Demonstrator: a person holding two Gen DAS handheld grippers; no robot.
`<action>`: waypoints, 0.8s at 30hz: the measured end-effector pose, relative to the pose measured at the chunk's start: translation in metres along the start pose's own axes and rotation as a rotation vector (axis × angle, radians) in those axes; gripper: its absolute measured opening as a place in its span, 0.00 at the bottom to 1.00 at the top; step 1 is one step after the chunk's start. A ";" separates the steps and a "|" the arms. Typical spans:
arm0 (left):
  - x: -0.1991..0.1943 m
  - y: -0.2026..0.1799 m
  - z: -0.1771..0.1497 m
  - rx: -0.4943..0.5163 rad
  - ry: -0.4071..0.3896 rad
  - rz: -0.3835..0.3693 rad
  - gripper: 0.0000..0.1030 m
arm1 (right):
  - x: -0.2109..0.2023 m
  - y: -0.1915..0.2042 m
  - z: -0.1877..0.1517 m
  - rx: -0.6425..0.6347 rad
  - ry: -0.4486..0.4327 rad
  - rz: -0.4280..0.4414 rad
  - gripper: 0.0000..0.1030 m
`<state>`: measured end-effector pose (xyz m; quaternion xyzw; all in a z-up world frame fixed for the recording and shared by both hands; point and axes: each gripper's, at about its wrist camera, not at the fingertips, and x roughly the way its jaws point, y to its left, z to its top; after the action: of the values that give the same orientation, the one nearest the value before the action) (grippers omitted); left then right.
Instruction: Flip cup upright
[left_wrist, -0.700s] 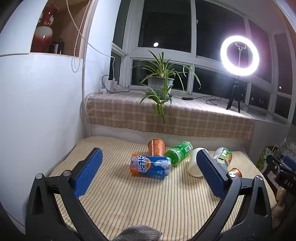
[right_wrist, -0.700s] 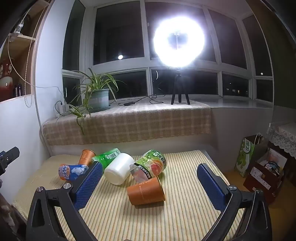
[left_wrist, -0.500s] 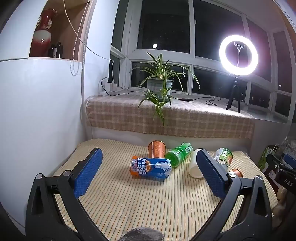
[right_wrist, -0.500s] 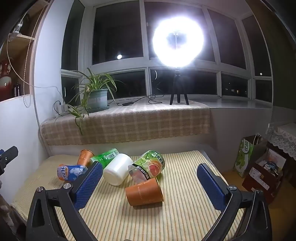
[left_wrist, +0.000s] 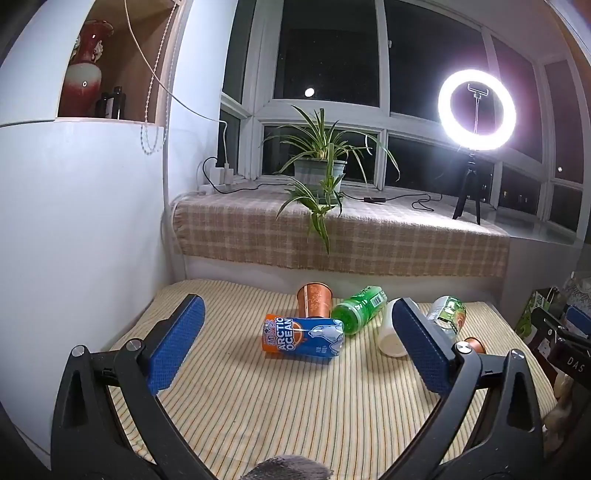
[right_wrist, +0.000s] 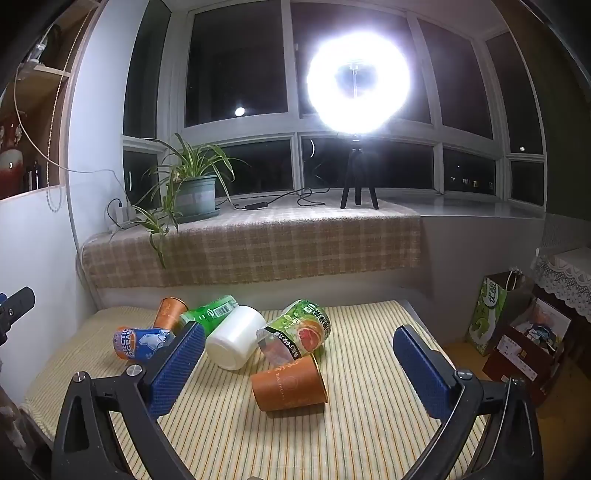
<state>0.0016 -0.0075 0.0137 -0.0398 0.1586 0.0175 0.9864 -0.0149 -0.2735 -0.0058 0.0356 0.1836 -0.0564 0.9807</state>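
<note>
Orange cup (right_wrist: 288, 386) lies sideways before spread tool (right_wrist: 299, 373).

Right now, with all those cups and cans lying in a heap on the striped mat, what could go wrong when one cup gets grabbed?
1. The orange paper cup lies touching the fruit-label cup; lifting it may set neighbours rolling.
2. Paper walls may crush if the open right hand-held gripper squeezes hard.
3. The white cup sits beside one blue pad, so closing could nudge it.

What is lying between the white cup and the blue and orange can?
In the left wrist view, a green plastic bottle lies on its side between the white plastic cup and the blue-and-orange Arctic Ocean can.
</note>
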 end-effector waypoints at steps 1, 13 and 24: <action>0.000 0.000 -0.001 0.000 -0.001 -0.001 1.00 | 0.000 0.000 0.000 0.000 0.001 -0.001 1.00; 0.000 0.002 -0.001 0.001 0.000 0.000 1.00 | 0.002 -0.001 -0.004 0.011 0.006 -0.007 1.00; 0.001 0.000 -0.004 0.008 0.001 -0.003 1.00 | 0.001 -0.003 -0.004 0.020 0.014 -0.008 1.00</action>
<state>0.0016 -0.0076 0.0097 -0.0360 0.1591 0.0153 0.9865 -0.0155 -0.2766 -0.0105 0.0449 0.1903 -0.0619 0.9787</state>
